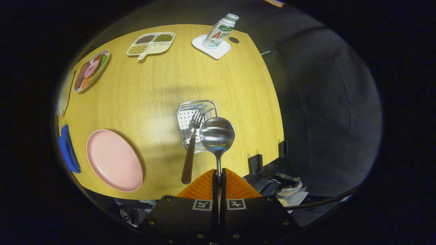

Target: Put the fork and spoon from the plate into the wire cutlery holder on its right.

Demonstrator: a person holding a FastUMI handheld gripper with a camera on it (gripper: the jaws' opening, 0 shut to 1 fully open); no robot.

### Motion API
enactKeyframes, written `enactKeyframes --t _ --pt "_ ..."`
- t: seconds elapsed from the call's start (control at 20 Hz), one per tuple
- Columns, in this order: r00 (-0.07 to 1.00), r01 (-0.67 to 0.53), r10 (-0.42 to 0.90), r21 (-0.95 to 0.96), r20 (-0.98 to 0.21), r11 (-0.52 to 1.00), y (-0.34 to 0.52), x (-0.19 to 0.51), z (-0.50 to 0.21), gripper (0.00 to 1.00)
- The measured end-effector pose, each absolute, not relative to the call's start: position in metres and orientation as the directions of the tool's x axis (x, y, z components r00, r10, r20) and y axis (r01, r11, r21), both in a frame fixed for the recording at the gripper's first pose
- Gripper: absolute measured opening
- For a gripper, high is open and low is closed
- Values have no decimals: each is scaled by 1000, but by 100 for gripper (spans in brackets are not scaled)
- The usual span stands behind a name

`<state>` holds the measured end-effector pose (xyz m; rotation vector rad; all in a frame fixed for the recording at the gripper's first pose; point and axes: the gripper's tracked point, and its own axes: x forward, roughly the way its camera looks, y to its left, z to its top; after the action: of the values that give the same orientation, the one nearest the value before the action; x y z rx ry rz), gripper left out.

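Table: yellow wood-grain tabletop (163, 85), bearing all items below.
Plate: round pink plate (114, 160), bare, lying left of the holder and well apart from it.
Holder: silver wire cutlery holder with perforated base (185, 117), standing right of the pink plate, just ahead of the gripper.
Gripper: two-finger gripper (218, 178), fingers closed tight on the spoon's handle.
Spoon: shiny metal spoon (217, 135), handle pinched between the fingers, bowl raised over the holder's right half.
Fork: metal fork with brown wooden handle (189, 154), tines inside the holder, handle leaning out over its near edge toward the gripper.
Snack tray: white divided tray of beans and grains (151, 43), far side of table.
Food plate: oval plate of mixed foods (91, 69), far left.
Bottle: clear plastic bottle (220, 31) on a white square coaster (212, 47), far side.
Cloth: blue cloth item (68, 149), beside the pink plate's left.
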<state>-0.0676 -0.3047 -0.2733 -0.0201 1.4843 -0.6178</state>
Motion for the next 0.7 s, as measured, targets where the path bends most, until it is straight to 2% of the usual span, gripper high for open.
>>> enactKeyframes --t 0.5,0.7 --pt "-126 322 -284 -310 -950 894 -309 -63 -312 1" --pt "-132 309 -258 -287 -957 907 -307 -57 -316 2"
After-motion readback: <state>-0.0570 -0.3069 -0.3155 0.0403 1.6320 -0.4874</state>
